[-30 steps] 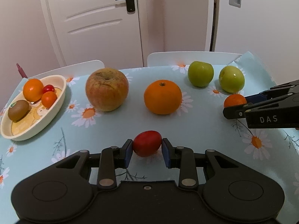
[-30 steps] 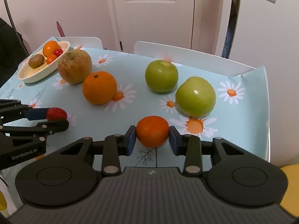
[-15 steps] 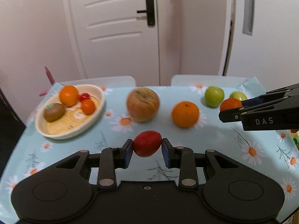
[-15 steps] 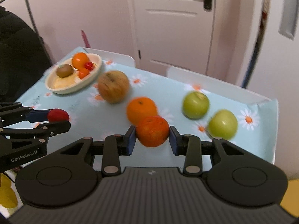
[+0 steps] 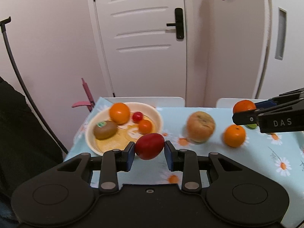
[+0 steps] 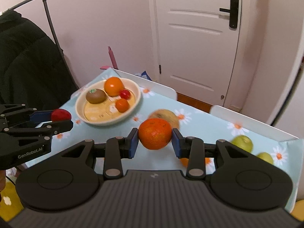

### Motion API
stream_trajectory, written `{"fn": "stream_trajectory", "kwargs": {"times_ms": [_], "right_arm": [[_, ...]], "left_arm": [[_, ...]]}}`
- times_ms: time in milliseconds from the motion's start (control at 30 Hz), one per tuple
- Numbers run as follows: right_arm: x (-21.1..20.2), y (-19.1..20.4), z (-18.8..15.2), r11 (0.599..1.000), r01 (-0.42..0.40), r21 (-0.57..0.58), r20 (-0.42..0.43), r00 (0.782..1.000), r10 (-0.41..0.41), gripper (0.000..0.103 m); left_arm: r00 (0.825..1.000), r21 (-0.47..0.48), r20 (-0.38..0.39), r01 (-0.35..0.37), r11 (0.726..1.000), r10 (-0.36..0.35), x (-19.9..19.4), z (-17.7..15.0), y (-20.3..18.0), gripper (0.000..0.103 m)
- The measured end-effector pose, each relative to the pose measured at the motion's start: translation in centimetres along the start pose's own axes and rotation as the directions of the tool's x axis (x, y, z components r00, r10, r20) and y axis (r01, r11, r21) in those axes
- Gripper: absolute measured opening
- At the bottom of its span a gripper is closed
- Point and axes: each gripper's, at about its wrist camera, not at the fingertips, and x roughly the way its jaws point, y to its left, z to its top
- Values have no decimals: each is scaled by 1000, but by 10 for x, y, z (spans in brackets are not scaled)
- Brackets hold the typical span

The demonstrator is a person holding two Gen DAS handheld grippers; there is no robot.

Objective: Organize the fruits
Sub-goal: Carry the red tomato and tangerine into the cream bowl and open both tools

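Two fruits were carried above the desk [image 5: 266,163]. The left gripper [image 5: 149,150] had its fingers pinching a red oval fruit [image 5: 150,146], long axis running across from pad to pad; the right gripper [image 6: 154,140] had its fingers pinching a mandarin [image 6: 154,134]. The cream bowl [image 5: 157,116] lay ahead and slightly left of the left gripper, the nearer one, and farther ahead-left of the right.
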Motion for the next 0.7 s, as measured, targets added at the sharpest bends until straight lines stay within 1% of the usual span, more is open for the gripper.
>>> {"fn": "stream_trajectory", "kwargs": {"times_ms": [167, 333, 533, 700], "right_arm": [[23, 27, 13, 999, 10, 32, -21, 1000, -9, 52], [49, 49, 22, 998, 33, 54, -46, 998, -31, 52], [80, 71, 30, 995, 70, 77, -73, 995, -64, 52], [102, 85, 35, 991, 100, 91, -96, 991, -91, 52]], "left_arm": [[1000, 6, -16, 13, 1000, -13, 17, 6, 35, 37], [999, 33, -33, 34, 999, -33, 41, 9, 67, 37], [996, 67, -65, 65, 996, -61, 76, 8, 97, 37], [991, 91, -94, 101, 991, -92, 104, 6, 113, 37]]}}
